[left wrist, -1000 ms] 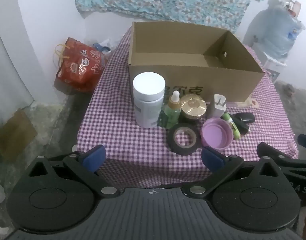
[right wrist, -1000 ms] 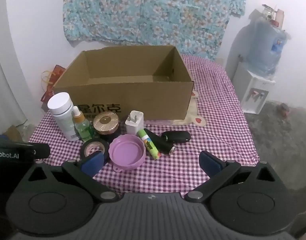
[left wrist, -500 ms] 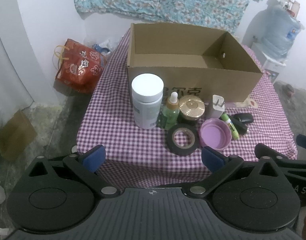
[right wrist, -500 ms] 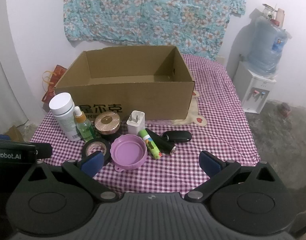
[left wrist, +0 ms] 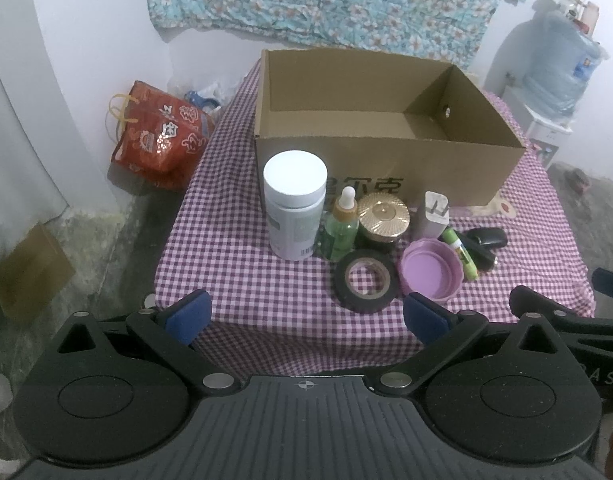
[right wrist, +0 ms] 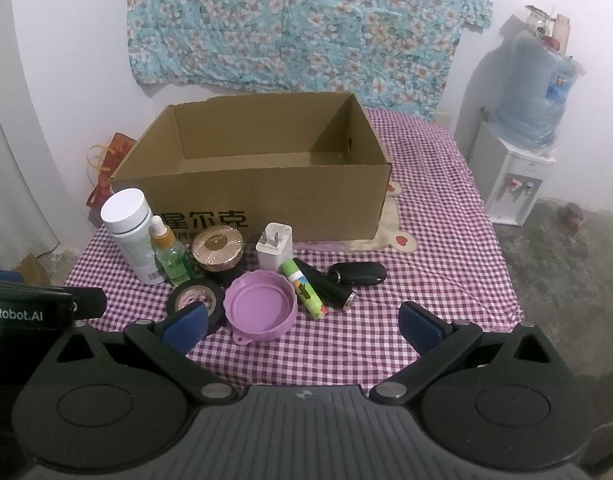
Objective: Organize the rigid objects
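We hold both tools short of the surface (right wrist: pixel 446 216): left tool (left wrist: pixel 306 316) spread wide, right tool (right wrist: pixel 302 326) spread wide, nothing gripped. The bottle (right wrist: pixel 130 234), tape roll (left wrist: pixel 366 280) and purple lid (right wrist: pixel 262 306) sit clustered just before the cardboard box (right wrist: pixel 266 192).

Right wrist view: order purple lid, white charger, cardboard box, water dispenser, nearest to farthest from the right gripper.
From the right gripper:
1. Purple lid, just ahead of the fingertips, toward the left finger.
2. White charger, upright behind the lid.
3. Cardboard box, open, mid-table behind the row of items.
4. Water dispenser, off the table, far right by the wall.
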`<action>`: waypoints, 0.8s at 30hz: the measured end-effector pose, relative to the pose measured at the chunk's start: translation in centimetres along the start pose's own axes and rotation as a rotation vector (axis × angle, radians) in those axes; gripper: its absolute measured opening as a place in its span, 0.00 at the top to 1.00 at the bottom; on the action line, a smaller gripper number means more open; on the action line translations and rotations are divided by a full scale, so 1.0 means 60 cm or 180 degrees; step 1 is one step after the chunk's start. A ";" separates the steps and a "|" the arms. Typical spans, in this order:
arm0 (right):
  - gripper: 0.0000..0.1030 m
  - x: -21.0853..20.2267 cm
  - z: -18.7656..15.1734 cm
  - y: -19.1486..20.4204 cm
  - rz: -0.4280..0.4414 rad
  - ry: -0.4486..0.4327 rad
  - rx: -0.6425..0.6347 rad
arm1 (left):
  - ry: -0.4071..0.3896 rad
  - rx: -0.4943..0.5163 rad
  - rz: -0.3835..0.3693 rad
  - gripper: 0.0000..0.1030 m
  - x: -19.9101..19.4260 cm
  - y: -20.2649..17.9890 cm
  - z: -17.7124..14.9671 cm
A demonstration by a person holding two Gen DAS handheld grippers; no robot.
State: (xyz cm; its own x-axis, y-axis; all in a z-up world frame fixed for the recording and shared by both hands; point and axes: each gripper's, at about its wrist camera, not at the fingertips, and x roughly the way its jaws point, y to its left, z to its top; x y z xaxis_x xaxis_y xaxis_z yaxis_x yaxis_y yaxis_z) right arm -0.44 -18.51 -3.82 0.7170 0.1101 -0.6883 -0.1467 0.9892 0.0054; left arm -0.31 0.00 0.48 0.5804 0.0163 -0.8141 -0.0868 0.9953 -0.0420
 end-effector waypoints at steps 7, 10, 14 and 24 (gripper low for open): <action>0.00 0.000 -0.001 0.002 0.0010 0.0008 0.0002 | 0.0000 -0.0001 0.0001 0.00 0.000 0.001 0.000; 0.00 0.000 0.000 0.002 0.0010 0.0008 0.0002 | 0.0002 -0.0001 -0.0002 0.00 0.000 0.001 0.000; 0.00 -0.001 0.000 0.001 0.0010 0.0013 0.0004 | 0.0003 0.0000 0.0000 0.00 0.000 0.000 -0.001; 0.00 0.002 -0.002 0.002 0.0028 0.0012 0.0003 | 0.0013 -0.0002 0.0005 0.00 0.003 0.000 -0.005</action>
State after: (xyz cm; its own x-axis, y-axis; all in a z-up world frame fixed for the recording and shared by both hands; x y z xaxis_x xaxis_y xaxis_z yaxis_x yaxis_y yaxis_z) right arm -0.47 -18.39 -3.96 0.7132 0.1185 -0.6909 -0.1524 0.9882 0.0122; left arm -0.45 -0.04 0.16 0.5771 0.0173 -0.8165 -0.0882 0.9953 -0.0412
